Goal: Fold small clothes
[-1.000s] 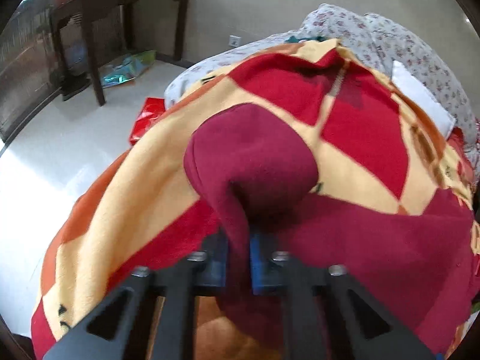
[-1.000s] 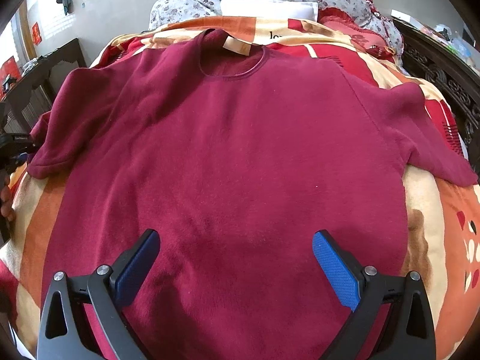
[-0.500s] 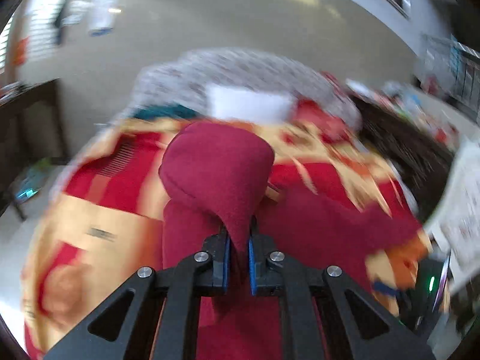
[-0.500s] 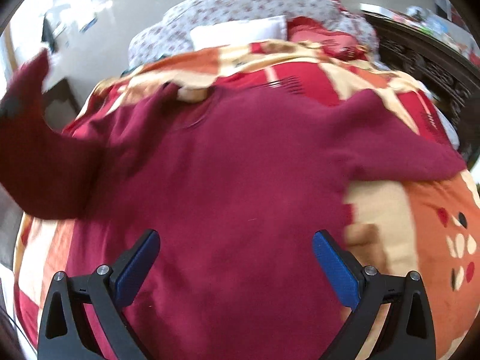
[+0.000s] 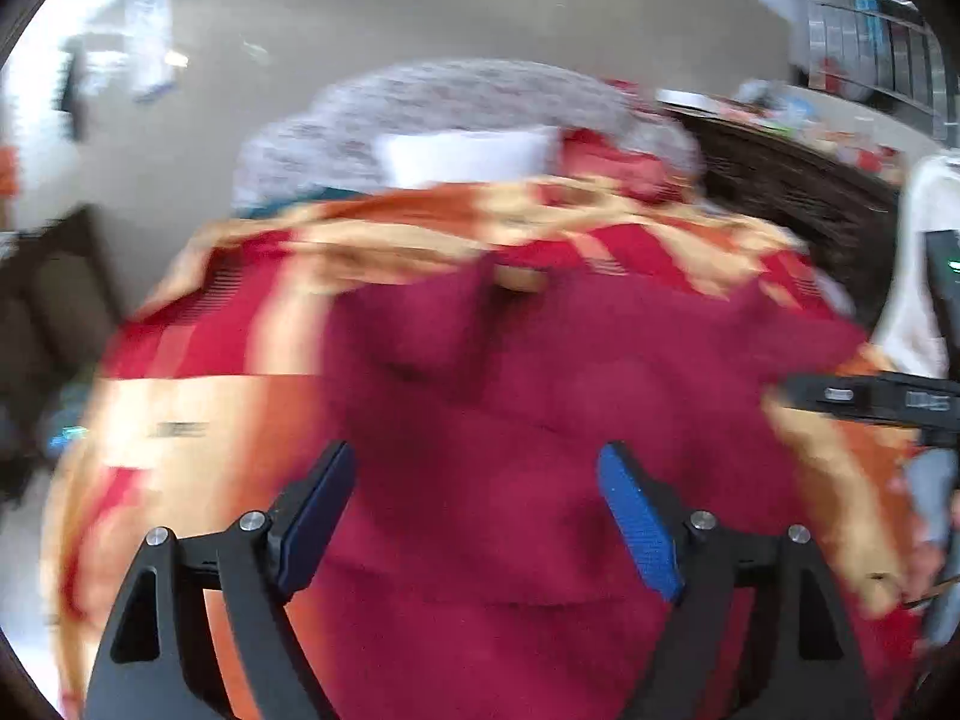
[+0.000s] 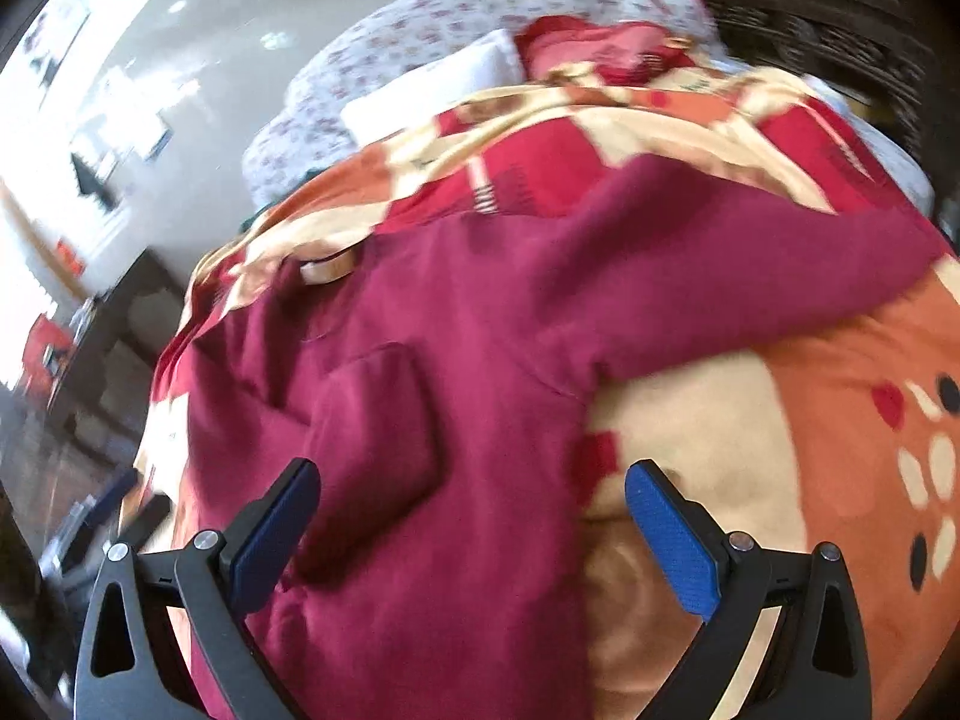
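Shirt (image 6: 480, 372), maroon, lies spread on the blanket (image 6: 810, 420) covering the bed. One sleeve (image 6: 372, 420) is folded in over the shirt's body; the other sleeve (image 6: 750, 264) stretches out flat onto the blanket. Above the shirt's hem, the left gripper (image 5: 474, 516) hangs with its jaws spread wide, holding nothing. The right gripper (image 6: 474, 528) is likewise agape and empty, over the shirt's side edge. Beyond the collar sits a white pillow (image 5: 462, 156).
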A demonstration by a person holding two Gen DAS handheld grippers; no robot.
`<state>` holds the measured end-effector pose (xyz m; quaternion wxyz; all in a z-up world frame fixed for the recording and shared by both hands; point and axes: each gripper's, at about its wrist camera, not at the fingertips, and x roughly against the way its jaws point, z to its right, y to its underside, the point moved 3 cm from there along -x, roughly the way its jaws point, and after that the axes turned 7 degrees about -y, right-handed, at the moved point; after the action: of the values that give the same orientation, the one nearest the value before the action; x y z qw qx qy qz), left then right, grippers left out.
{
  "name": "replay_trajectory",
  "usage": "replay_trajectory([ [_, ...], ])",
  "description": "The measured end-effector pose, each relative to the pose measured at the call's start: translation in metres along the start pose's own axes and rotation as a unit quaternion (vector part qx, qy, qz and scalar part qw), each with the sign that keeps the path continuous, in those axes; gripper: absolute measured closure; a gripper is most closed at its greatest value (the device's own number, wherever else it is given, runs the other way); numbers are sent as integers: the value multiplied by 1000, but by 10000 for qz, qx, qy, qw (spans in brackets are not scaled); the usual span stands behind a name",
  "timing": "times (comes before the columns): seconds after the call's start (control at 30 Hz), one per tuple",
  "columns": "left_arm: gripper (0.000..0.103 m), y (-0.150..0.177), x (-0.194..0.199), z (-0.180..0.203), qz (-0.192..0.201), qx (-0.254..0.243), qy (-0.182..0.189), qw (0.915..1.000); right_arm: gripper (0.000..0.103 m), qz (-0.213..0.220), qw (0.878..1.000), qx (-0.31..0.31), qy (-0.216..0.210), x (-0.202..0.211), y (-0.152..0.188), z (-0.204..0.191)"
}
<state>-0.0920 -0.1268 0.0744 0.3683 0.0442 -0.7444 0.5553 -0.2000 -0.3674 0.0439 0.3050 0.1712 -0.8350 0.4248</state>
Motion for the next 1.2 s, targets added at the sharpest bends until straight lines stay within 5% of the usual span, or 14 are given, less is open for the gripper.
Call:
replay_trajectory([
  [0.17, 21, 13, -38, -49, -589, 397, -639, 9954, 0, -181, 9976, 639, 181, -43, -14, -28],
  [0.37, 21, 33, -77, -41, -1095, 397, -873, 9893, 0, -573, 9877, 1337, 566, -104, -17, -68],
  [0.43, 21, 39, -83, -37, -1181, 336, -842, 9889, 15, -766, 9768, 1811, 842, -126, -6, -77],
  [0.47, 21, 42, -84, -34, -1206, 289, -839, 9887, 44, -881, 9723, 1947, 945, -135, 1, -77],
  [0.5, 21, 42, -85, -32, -1208, 243, -851, 9887, 52, -840, 9714, 1978, 1010, -135, 4, -73],
  [0.6, 21, 45, -86, -35, -1199, 287, -819, 9890, 79, -607, 9857, 1465, 566, -101, 1, -52],
  [0.77, 21, 51, -93, -39, -1328, 487, -709, 9874, 79, -692, 9893, 1257, -267, -23, 21, -28],
  [0.83, 21, 53, -94, -39, -1331, 528, -688, 9873, 56, -958, 9851, 1268, -655, 0, 35, -25],
  [0.87, 21, 54, -94, -40, -1335, 550, -671, 9873, 26, -972, 9851, 1245, -679, 12, 39, -22],
  [0.9, 20, 54, -95, -40, -1337, 565, -661, 9872, 11, -827, 9873, 1217, -601, 24, 39, -19],
  [1.0, 20, 54, -94, -41, -1341, 624, -660, 9868, 11, -224, 9842, 1574, -775, 46, 24, -36],
  [1.13, 20, 55, -90, -44, -1279, 683, -719, 9868, 18, -6, 9608, 2681, -711, 6, 10, -94],
  [1.2, 20, 56, -88, -49, -1247, 808, -701, 9864, 51, -230, 9494, 3089, -529, -36, 8, -112],
])
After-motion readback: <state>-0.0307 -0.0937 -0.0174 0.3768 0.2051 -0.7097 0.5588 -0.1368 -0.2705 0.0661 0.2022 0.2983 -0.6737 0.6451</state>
